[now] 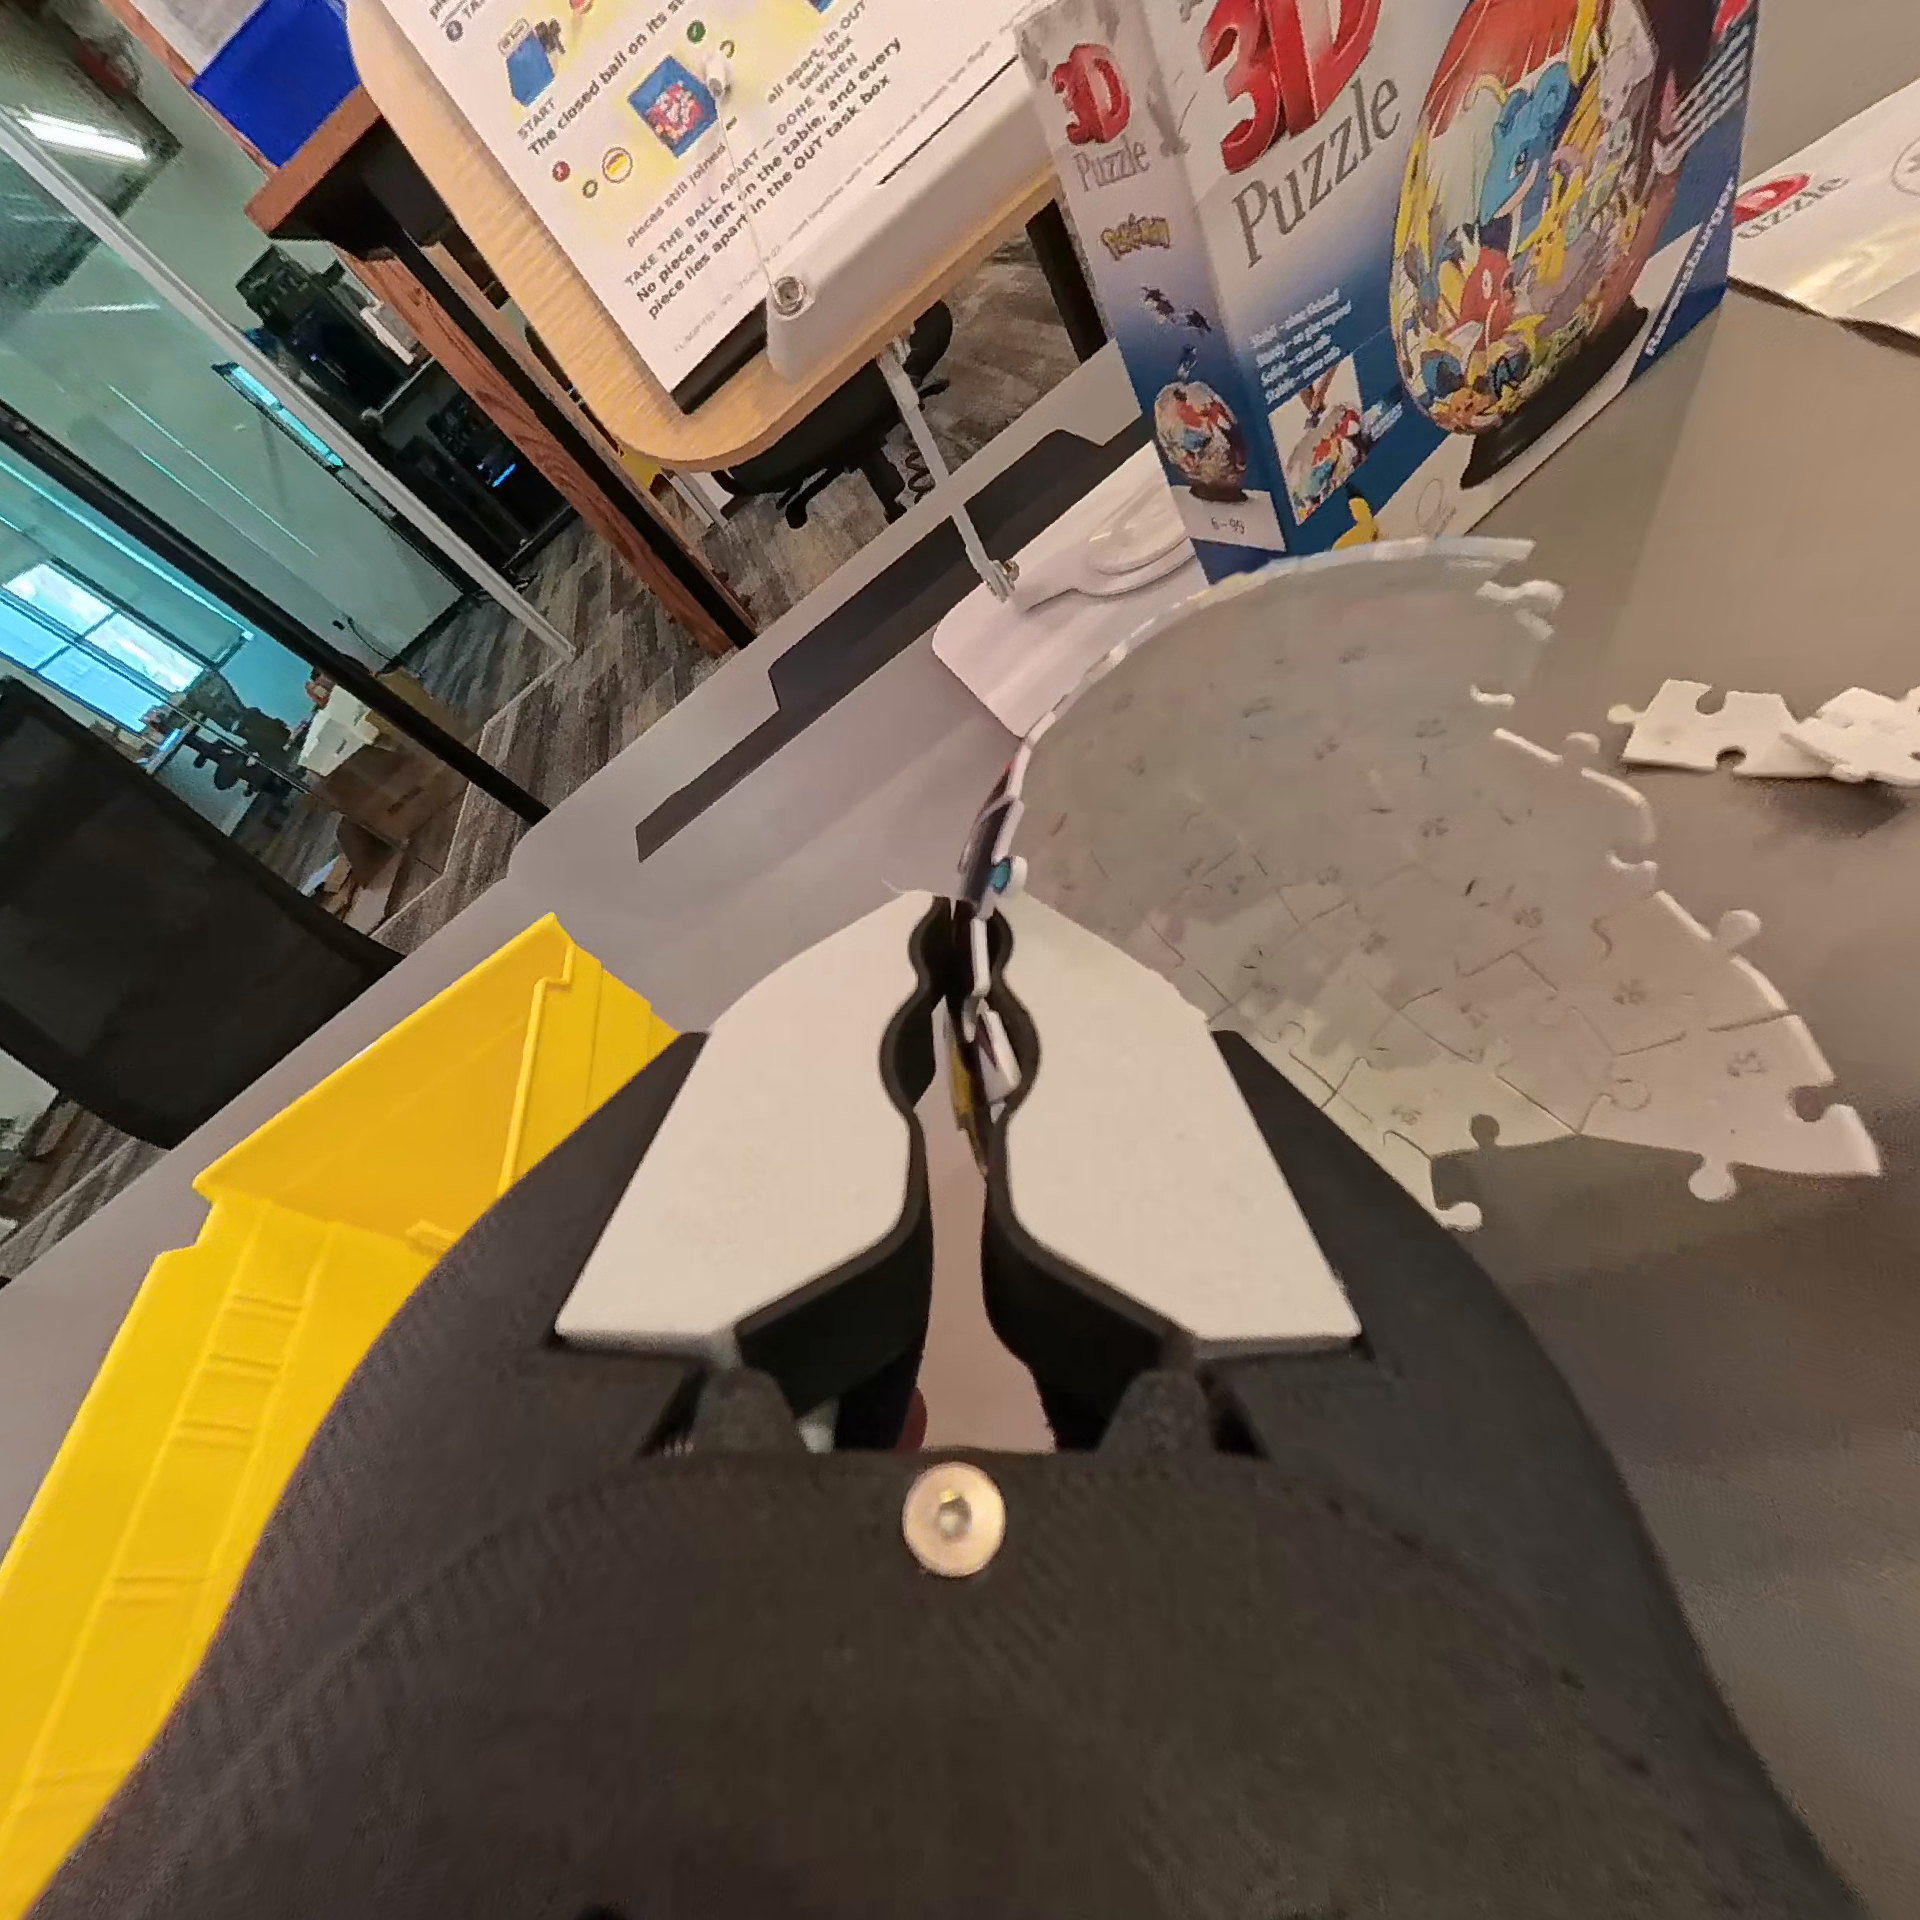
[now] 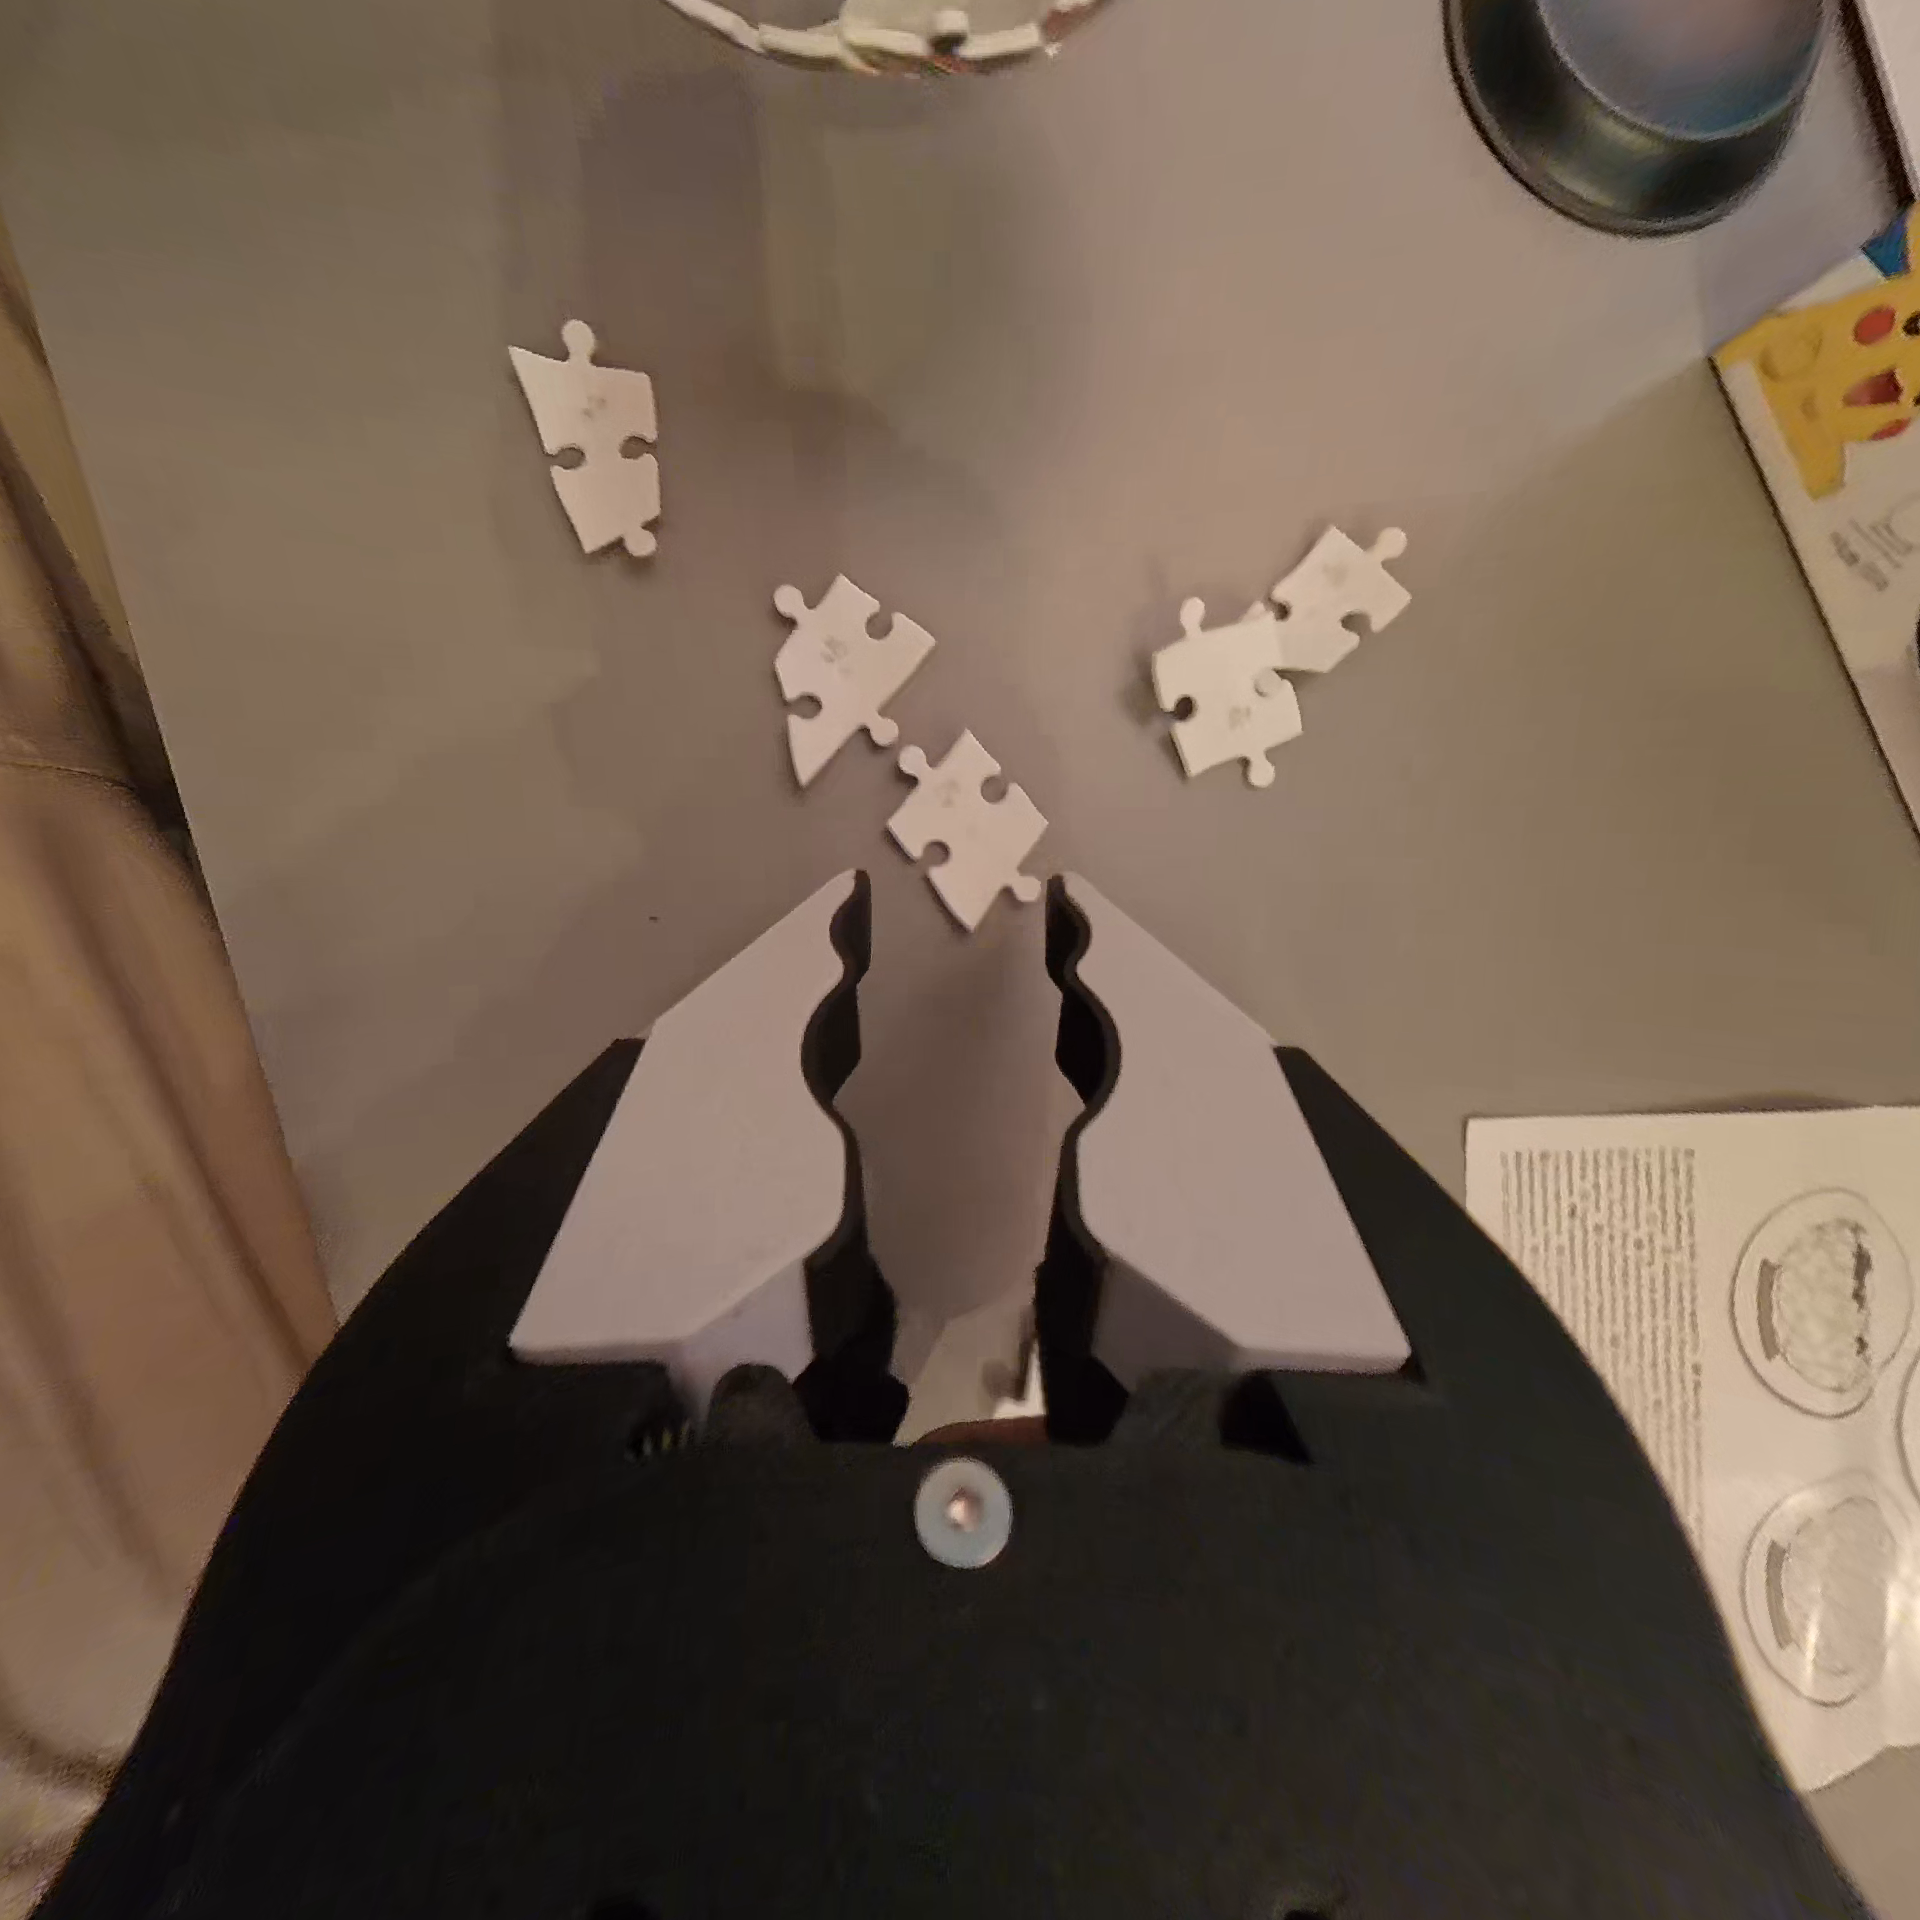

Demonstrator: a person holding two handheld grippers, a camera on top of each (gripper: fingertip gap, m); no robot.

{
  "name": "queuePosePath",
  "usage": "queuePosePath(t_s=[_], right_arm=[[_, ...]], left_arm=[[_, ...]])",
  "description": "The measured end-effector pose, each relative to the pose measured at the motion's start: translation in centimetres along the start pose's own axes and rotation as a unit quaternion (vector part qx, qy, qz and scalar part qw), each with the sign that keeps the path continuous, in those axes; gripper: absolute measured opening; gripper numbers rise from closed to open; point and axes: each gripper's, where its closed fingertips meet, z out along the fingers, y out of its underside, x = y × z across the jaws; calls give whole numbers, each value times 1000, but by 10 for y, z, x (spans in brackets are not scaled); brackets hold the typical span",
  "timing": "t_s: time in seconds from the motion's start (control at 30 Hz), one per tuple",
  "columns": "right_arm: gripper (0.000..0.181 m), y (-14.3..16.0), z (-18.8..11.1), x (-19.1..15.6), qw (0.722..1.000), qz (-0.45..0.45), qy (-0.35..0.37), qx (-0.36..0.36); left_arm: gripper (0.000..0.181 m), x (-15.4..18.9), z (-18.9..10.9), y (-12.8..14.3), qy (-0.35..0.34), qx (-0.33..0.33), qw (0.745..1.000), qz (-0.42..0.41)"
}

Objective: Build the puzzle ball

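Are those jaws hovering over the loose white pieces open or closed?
Open. The right gripper shows bare grey table between its jaws, nothing gripped; the nearest puzzle piece lies just beyond the tips.

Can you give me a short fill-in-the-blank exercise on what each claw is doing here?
1. The left claw is shut on the rim of the ____ assembled puzzle shell.
2. The right claw is ____, with nothing between its fingers.
3. The loose piece nearest the right claw lies with its ____ side up.
4. Beside the left claw sits a ____ bin.

Missing words: partly; open; white; yellow
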Motion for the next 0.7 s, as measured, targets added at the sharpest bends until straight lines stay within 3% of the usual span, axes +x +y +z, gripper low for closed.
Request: queuePosePath(t_s=[0.3,0.5,0.7], right_arm=[[37,7,6,17,1000,8,24,-7],[41,-8,-1,57,996,27,87,15],[47,-14,26,56,997,49,59,28]], left_arm=[[4,-4,3,0,-3,5,1000,-13],[4,-15,2,2,-15,4,1000,-27],[4,-22,4,5,-19,3,999,-39]])
